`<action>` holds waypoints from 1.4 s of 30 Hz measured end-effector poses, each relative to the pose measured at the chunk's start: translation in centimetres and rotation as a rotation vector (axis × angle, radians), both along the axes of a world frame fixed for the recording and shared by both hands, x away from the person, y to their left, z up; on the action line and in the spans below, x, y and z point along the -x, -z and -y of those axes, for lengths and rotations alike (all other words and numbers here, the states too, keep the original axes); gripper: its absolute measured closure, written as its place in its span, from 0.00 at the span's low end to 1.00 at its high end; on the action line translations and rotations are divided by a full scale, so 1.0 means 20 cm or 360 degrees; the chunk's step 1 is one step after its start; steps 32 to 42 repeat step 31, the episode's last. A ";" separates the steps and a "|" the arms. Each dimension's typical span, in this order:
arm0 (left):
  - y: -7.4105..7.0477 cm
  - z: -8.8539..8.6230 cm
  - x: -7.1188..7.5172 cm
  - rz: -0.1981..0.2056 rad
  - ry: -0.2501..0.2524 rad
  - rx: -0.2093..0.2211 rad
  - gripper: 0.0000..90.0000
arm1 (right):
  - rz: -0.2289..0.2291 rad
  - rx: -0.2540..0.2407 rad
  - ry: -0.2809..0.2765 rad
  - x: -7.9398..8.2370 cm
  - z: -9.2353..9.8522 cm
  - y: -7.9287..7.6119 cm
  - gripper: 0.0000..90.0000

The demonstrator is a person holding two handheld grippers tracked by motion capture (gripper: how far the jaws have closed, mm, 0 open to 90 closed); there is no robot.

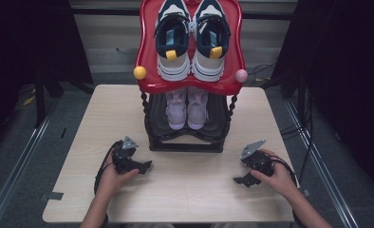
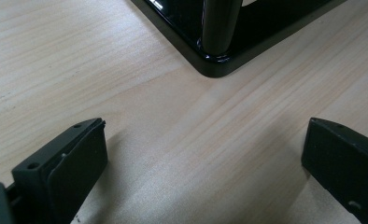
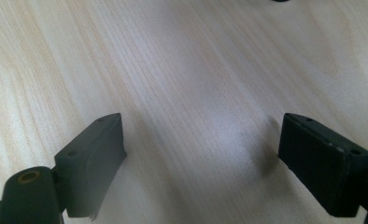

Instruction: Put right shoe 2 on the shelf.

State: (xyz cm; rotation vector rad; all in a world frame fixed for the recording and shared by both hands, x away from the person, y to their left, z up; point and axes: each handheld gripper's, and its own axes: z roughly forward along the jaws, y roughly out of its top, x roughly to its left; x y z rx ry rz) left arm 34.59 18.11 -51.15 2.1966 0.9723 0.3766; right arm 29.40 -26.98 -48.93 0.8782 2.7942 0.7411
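Shoe rack, 2 tiers, black base, red top tray: stands at 12 o'clock on the bench, reaching its far edge. Top tray: 1 pair navy-and-white sneakers. Lower tier: 1 pair pale pink shoes. No writing or brand legible.

Left gripper: at 7 o'clock, jaws wide, empty, near the rack's front left corner.

Right gripper: at 5 o'clock, jaws wide, empty, over bare wood.

Open bench lies between the 2 grippers and toward the near edge.

Wooden table, dark curtains, floor cables
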 end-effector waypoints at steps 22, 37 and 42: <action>0.00 0.00 0.00 -0.0001 0.0000 -0.0003 0.00 | 0.0297 -0.0360 0.0228 0.08 0.08 0.11 0.10; 0.00 0.00 0.00 -0.0001 0.0000 -0.0002 0.00 | 0.0298 -0.0361 0.0228 0.08 0.08 0.11 0.10; 0.00 0.00 0.00 -0.0001 0.0000 -0.0002 0.00 | 0.0298 -0.0361 0.0228 0.08 0.08 0.11 0.10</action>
